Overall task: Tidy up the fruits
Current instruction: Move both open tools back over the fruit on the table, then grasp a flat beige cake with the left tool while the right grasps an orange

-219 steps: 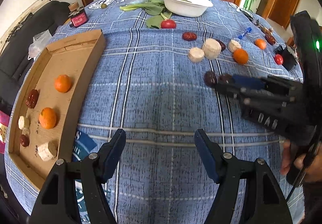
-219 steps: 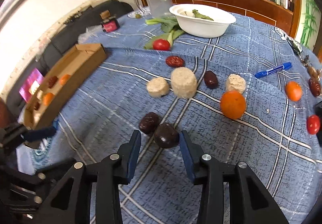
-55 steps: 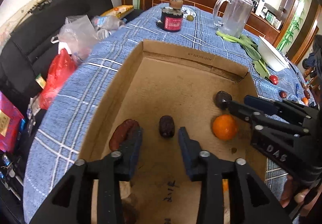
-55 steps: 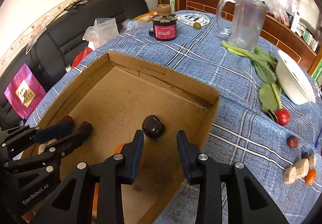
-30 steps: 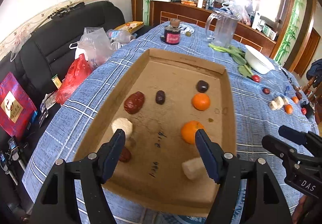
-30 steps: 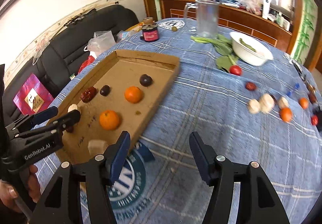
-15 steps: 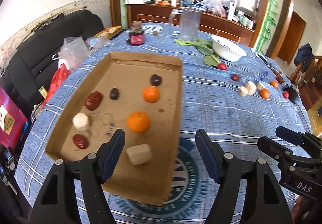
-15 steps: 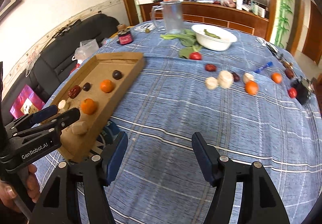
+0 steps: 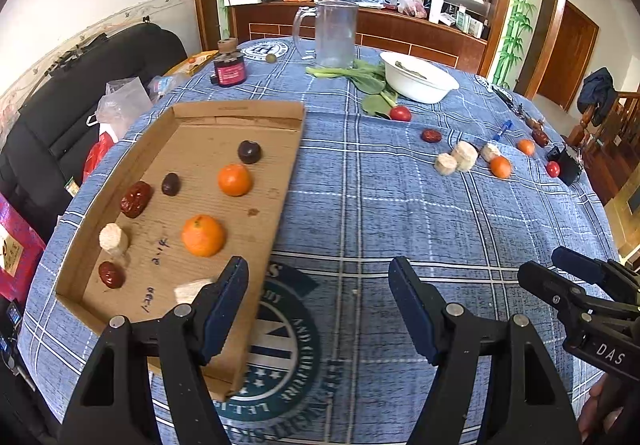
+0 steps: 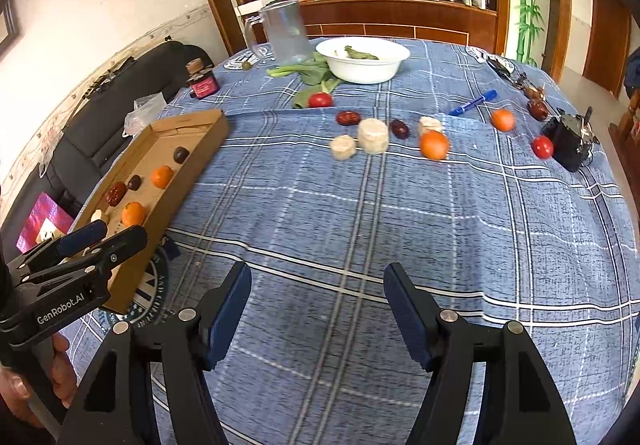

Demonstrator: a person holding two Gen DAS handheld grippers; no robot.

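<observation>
Left wrist view has swung off the cardboard tray (image 9: 120, 181) onto the desk (image 9: 380, 213); both hand-held grippers gape empty, the right one's jaws opening, loose fruits (image 10: 434, 145) well ahead.

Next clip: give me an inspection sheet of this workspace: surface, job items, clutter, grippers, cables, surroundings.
Surface: table under blue plaid cloth.
Job's things: cardboard tray at the left holds two oranges, dark and red dates and pale chunks. Loose on the cloth: orange, smaller orange, dates, pale chunks, tomatoes.
Clutter: white bowl, greens, clear jug, red jar, blue pen, small black device.
Grippers: left gripper open, empty; right gripper opening, nothing between the fingers.
Cables: nothing seen.
Surroundings: black sofa with plastic bags, wooden counter behind.
</observation>
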